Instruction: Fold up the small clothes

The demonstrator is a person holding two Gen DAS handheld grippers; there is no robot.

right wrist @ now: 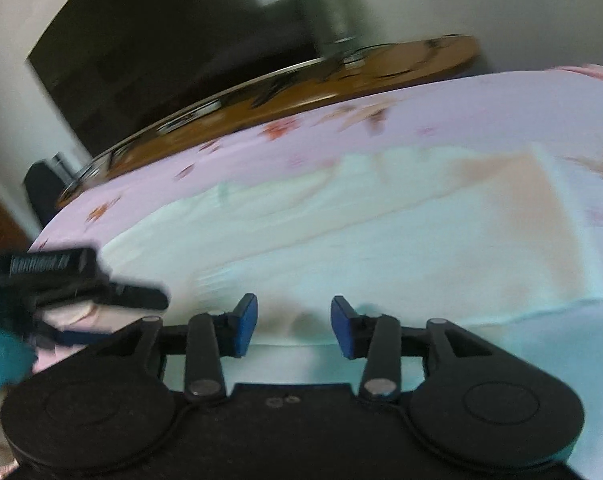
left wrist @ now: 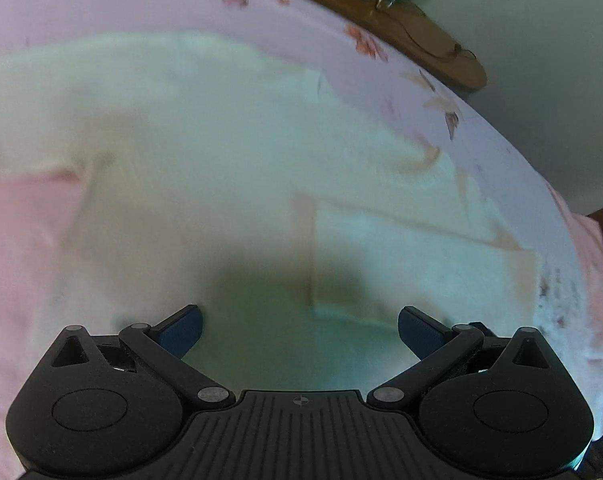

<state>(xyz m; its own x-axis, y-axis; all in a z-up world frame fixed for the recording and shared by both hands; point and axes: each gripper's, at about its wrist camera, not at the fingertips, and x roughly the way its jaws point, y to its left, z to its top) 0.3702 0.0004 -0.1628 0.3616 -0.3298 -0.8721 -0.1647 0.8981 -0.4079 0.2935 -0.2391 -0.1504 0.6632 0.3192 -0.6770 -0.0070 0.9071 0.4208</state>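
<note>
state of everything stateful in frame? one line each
left gripper: open, empty, over the garment
right gripper: open, empty, at the garment's near edge
garment: pale, lying flat on the sheet, partly folded
sheet: pink floral, spread under the garment

Right gripper (right wrist: 293,326) parted over pale, seemingly folded garment (right wrist: 381,240); blurred.

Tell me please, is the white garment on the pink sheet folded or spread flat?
Partly folded: the white garment shows a layered panel with straight edges lying over it on the pink sheet.
</note>
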